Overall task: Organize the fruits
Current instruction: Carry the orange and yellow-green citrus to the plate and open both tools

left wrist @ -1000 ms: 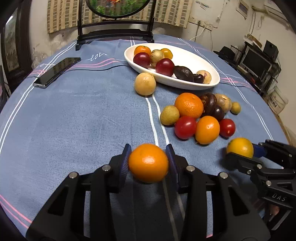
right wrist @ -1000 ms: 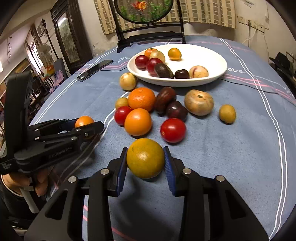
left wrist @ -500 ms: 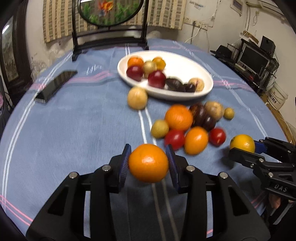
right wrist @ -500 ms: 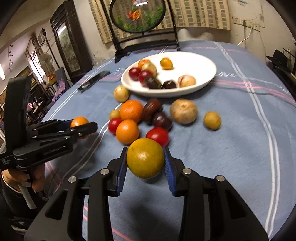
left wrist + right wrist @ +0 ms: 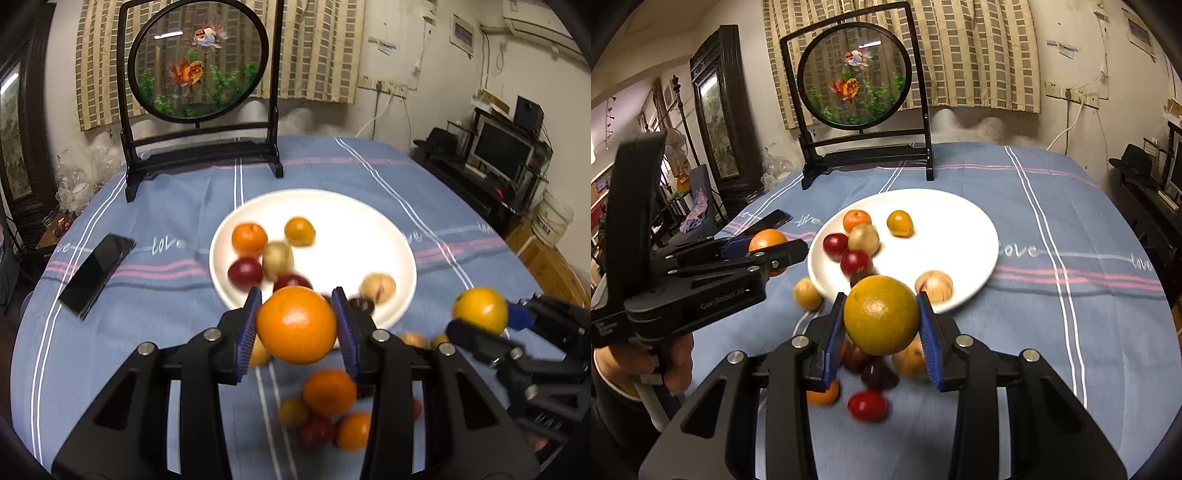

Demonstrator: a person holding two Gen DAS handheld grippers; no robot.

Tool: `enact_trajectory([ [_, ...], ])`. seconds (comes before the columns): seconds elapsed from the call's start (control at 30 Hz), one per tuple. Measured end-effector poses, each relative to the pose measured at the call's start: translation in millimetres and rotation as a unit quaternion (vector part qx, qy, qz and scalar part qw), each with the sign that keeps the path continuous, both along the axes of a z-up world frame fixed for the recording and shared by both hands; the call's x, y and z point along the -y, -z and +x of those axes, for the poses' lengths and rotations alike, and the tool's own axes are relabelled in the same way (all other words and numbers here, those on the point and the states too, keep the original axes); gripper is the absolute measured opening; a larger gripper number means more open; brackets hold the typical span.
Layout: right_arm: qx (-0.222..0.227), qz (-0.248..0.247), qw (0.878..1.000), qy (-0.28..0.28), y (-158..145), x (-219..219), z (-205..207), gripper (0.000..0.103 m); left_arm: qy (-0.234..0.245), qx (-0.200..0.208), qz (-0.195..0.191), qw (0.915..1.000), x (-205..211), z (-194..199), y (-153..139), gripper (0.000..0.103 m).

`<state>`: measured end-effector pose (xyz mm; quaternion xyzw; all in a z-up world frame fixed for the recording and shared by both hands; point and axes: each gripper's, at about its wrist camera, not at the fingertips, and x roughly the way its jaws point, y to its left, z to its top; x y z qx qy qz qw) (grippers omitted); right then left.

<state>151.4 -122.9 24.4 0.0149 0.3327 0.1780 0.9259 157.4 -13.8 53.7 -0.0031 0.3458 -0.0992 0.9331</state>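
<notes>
The left gripper [image 5: 297, 325] clamps an orange [image 5: 296, 325] between its blue pads, near the white plate [image 5: 369, 236]. The right gripper [image 5: 881, 320] likewise grips a yellow-green citrus [image 5: 881, 319], near that plate's rim.

Left hand-held gripper [image 5: 297, 325]: black frame, silver screws, ribbed blue pads. Right hand-held gripper [image 5: 881, 321]: identical. White "GenRobot.AI" lettering on left body.
</notes>
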Motion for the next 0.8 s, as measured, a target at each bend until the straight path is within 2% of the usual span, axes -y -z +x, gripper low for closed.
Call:
enact_trajectory([
  [0.2, -0.028, 0.0, 1.0, 0.011, 6.7, -16.7, 54.6, 0.038, -0.022, -0.014, -0.001, 0.9997, -1.0, 40.8, 10.3, 0.04],
  [0.37, -0.044, 0.006, 0.999, 0.024, 30.6, -21.3, 80.7, 0.038, -0.029, -0.026, 0.004, 0.9992, -1.4, 62.1, 31.1, 0.037],
  [0.43, -0.052, 0.024, 0.998, 0.022, 40.9, -16.8, 87.6, 0.038, -0.024, -0.037, 0.001, 0.999, -2.1, 68.7, 41.2, 0.037],
  [0.47, -0.056, 0.021, 0.998, 0.03, 42.8, -15.0, 90.0, 0.046, -0.022, -0.042, 0.001, 0.9989, -2.4, 70.7, 45.8, 0.038],
  [0.53, -0.05, 0.016, 0.997, 0.054, 42.5, -10.2, 88.4, 0.065, -0.028, -0.039, 0.004, 0.9988, -5.6, 71.1, 49.1, 0.054],
  [0.57, -0.04, 0.022, 0.997, 0.06, 41.4, -7.4, 86.1, 0.068, -0.035, -0.036, 0.006, 0.9987, -8.3, 70.8, 49.0, 0.058],
  [0.63, -0.024, 0.024, 0.997, 0.063, 36.0, -3.9, 80.6, 0.068, -0.046, -0.026, 0.005, 0.9986, -13.6, 67.7, 46.2, 0.068],
  [0.7, -0.018, 0.025, 0.997, 0.066, 34.3, -2.6, 77.4, 0.068, -0.052, -0.023, 0.0, 0.9984, -17.3, 66.3, 44.8, 0.071],
  [0.8, -0.027, 0.024, 0.997, 0.075, 36.7, 0.6, 76.5, 0.068, -0.06, -0.029, -0.007, 0.9978, -22.3, 65.6, 45.4, 0.084],
])
